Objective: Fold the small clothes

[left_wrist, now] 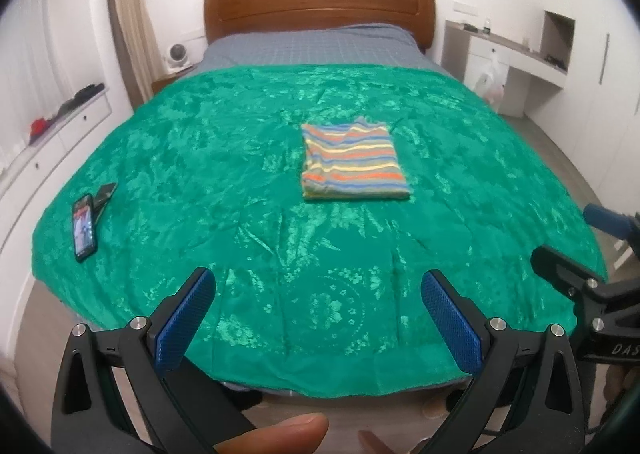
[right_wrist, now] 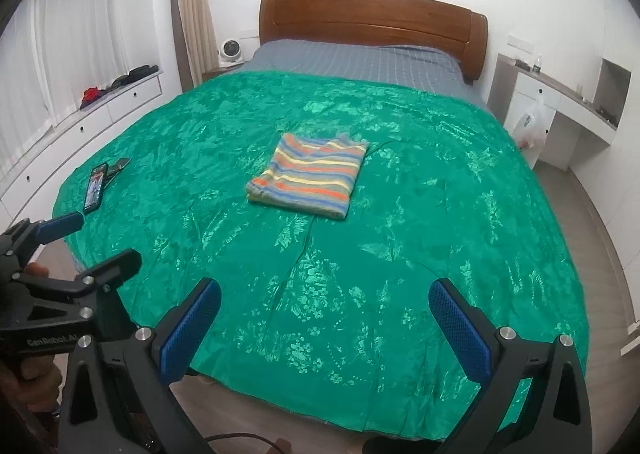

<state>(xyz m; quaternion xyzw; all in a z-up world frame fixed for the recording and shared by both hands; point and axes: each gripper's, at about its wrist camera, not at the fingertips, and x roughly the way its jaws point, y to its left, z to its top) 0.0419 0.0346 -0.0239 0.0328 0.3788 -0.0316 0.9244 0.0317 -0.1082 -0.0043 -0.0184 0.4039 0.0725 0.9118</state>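
Note:
A striped garment (left_wrist: 353, 161), folded into a neat rectangle, lies near the middle of the green bedspread (left_wrist: 200, 158); it also shows in the right wrist view (right_wrist: 308, 176). My left gripper (left_wrist: 318, 290) is open and empty, held back over the foot edge of the bed, well short of the garment. My right gripper (right_wrist: 325, 300) is open and empty too, over the foot edge and apart from the garment. The right gripper shows at the right edge of the left wrist view (left_wrist: 576, 250), and the left gripper at the left edge of the right wrist view (right_wrist: 80, 242).
A phone (left_wrist: 84, 229) and a dark flat object (left_wrist: 104, 194) lie on the bedspread's left side. A wooden headboard (left_wrist: 320, 6) stands at the far end. White drawers (left_wrist: 52, 142) run along the left, a desk (left_wrist: 516, 54) on the right.

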